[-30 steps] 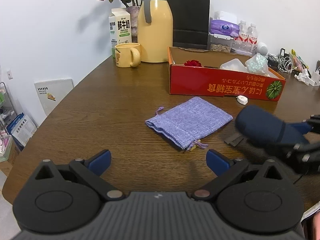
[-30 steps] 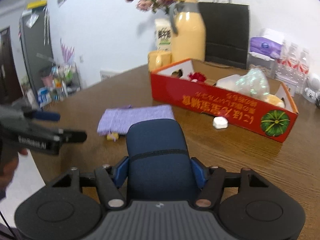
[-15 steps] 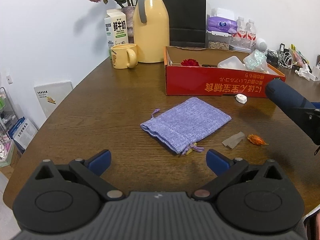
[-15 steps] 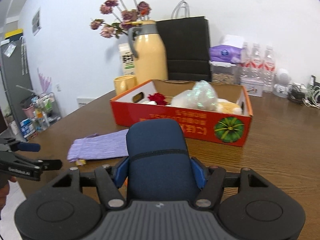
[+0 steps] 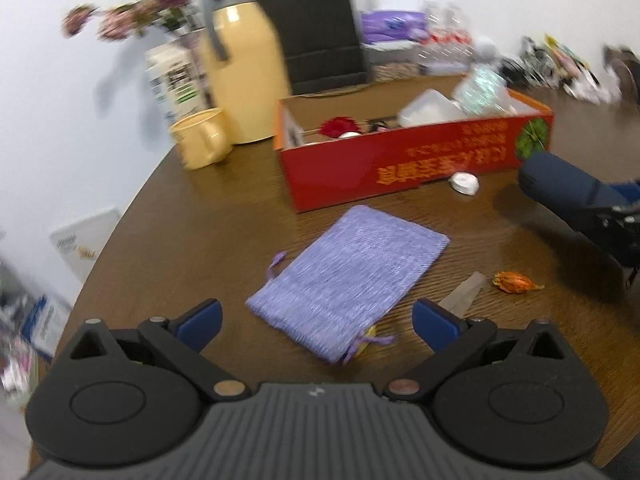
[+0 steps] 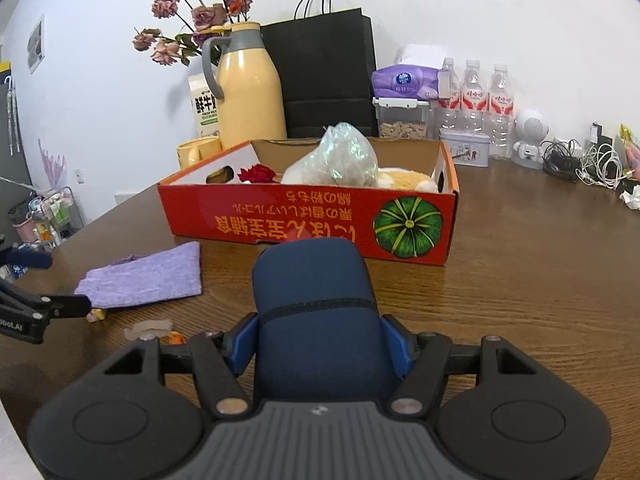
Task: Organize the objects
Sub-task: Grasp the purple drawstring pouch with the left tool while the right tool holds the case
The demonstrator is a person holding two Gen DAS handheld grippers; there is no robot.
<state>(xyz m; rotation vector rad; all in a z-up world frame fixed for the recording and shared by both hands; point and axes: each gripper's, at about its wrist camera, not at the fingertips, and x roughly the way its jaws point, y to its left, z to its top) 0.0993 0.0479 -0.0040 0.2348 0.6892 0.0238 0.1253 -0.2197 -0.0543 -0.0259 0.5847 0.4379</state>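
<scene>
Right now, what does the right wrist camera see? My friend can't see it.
The right tool grips a dark blue padded case above a brown wooden table. Ahead sits an open red cardboard box; a flat purple woven pouch lies left.

We look from two wrist cameras, each set just behind its own tongs and facing forward along them over the table (image 5: 224,216). The left view sits low and near at the table's left, tilted and blurred, with the purple pouch (image 5: 348,280) close ahead and the red box (image 5: 412,160) farther off. The right view looks from the near right, level and sharp, straight at the red box (image 6: 308,220) and the far wall. Both share the pouch (image 6: 144,276), the box, the yellow jug (image 5: 244,80) (image 6: 248,92), and each other's tongs at the frame edge.
</scene>
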